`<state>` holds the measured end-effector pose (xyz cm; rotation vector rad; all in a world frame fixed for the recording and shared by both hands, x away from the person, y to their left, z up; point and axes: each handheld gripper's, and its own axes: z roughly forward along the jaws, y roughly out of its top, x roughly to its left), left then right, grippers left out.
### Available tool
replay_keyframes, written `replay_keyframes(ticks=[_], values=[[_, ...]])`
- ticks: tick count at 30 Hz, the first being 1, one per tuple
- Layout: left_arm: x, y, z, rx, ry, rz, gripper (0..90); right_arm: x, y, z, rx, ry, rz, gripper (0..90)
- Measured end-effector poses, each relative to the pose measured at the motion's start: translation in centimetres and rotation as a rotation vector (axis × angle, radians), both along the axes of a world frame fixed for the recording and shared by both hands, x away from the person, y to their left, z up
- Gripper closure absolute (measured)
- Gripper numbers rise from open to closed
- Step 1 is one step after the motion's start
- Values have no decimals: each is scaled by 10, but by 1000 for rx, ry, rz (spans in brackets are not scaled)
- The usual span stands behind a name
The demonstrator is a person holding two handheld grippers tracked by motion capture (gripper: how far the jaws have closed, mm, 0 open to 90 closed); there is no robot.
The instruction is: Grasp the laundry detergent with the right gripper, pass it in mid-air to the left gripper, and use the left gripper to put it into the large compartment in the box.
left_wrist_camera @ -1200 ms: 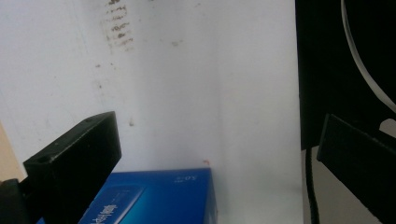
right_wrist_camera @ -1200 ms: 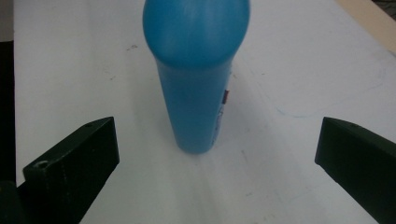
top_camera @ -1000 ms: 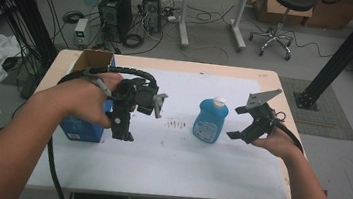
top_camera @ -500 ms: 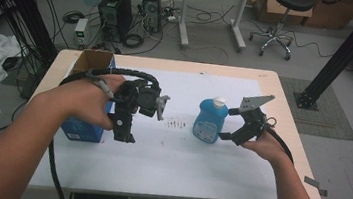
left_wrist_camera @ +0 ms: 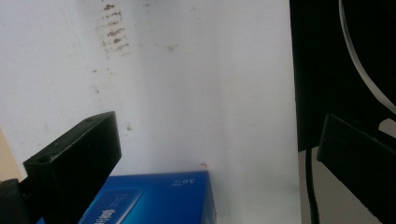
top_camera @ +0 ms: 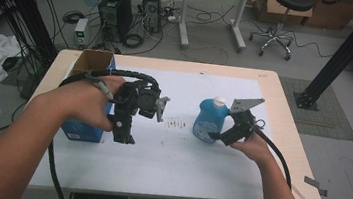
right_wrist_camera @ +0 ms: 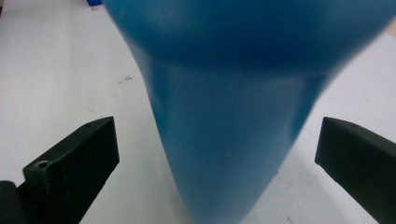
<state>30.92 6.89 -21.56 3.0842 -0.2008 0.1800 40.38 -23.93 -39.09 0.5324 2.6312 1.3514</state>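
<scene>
Right tool (top_camera: pixel 217 134) spread wide, straddling the blue bottle (top_camera: pixel 209 121) upright mid-table (top_camera: pixel 255 189). Smooth plastic, likely slippery, liquid-heavy; grip the lower body. Left tool (top_camera: pixel 126 129) open, idle.

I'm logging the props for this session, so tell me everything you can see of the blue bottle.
The blue bottle looks like translucent blue plastic with a white cap. It stands upright on the white sheet covering the table, right of centre. The right tool is at its side with jaws wide open, one on either side of the body, neither touching it in the right gripper view. A label cannot be read.
</scene>
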Motion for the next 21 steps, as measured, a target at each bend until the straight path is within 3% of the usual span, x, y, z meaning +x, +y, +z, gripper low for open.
replay_keyframes(ticks=[21], values=[[-3,-2,1,9,-1,3,1,1,7,-17,90,-47,-50,0]])
